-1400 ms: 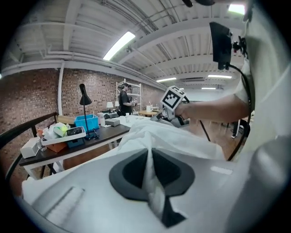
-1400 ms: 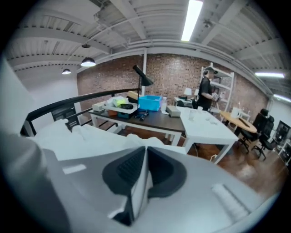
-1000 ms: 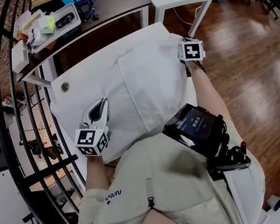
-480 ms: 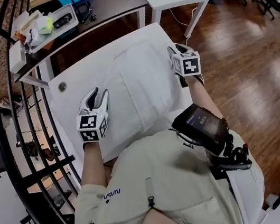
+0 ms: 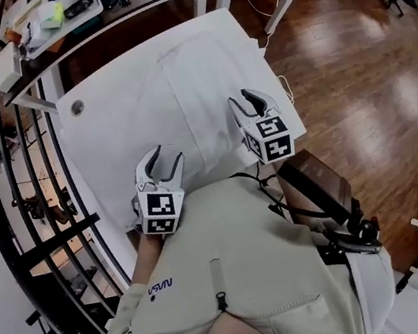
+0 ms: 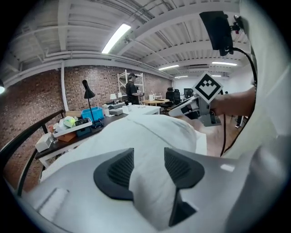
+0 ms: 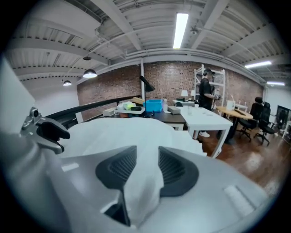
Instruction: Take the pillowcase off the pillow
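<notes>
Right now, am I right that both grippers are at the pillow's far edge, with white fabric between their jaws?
Not quite: the head view shows the left gripper and right gripper at the pillow's near edge, by the person. Their jaws have just been opening, with white fabric between them.

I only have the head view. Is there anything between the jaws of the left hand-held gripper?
Observer: Yes. The left hand-held gripper has its jaws apart, just opened wider, and a fold of white fabric runs between them.
Operator: And the right one?
Observer: The right hand-held gripper, jaws also just opened, has bunched white cloth between its pads; I can't tell whether they press it.
Operator: Anyone nearby?
Observer: Far off, a person stands by the shelving beyond the white side table, well away from the pillow.
</notes>
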The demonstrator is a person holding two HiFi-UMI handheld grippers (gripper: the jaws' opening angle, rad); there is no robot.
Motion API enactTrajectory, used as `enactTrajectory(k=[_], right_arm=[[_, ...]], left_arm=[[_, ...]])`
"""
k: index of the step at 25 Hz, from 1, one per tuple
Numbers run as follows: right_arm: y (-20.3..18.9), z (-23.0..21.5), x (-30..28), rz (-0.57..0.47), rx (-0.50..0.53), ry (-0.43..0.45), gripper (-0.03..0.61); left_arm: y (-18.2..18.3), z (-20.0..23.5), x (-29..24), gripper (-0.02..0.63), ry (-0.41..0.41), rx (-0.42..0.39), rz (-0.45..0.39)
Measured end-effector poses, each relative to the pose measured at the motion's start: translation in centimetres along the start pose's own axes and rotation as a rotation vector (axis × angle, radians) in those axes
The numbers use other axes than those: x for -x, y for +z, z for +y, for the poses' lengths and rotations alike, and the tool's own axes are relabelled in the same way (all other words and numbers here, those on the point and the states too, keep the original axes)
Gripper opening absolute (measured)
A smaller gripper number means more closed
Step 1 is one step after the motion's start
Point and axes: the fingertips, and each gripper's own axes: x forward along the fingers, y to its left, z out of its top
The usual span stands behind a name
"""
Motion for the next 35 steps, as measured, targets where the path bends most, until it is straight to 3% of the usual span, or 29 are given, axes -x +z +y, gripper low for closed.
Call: enactTrajectory(k=[7, 15, 19, 25, 30, 35], right_arm=[[-3.6, 4.4, 2.2, 0.062, 0.06, 0.057, 0.16], [-6.1, 9.2, 1.2, 0.121, 0.156, 0.065, 0.159], [-6.7, 9.3, 0.4, 0.151, 0.199, 0.011, 0.135], [-6.9, 9.3, -0.2, 0.156, 0.228, 0.003, 0.09], [-7.0, 9.0, 0.1, 0.163, 0.25, -0.021, 0.013], [-6.1, 7.3, 0.9, 0.14, 0.276, -0.088, 0.005]], left_arm=[[-2.8, 0.0, -1.5, 0.209, 0.009, 0.027, 0.031], [-3.7, 2.3, -2.1, 0.066, 0.056, -0.003, 0.031], [-3.9, 2.3, -2.4, 0.034, 0.039, -0.015, 0.037], [-3.9, 2.6, -2.4, 0.025, 0.028, 0.016, 0.02], [-3.5, 2.6, -2.0, 0.018, 0.002, 0.043, 0.002], [-1.7, 3.7, -0.7, 0.017, 0.006, 0.084, -0.057]])
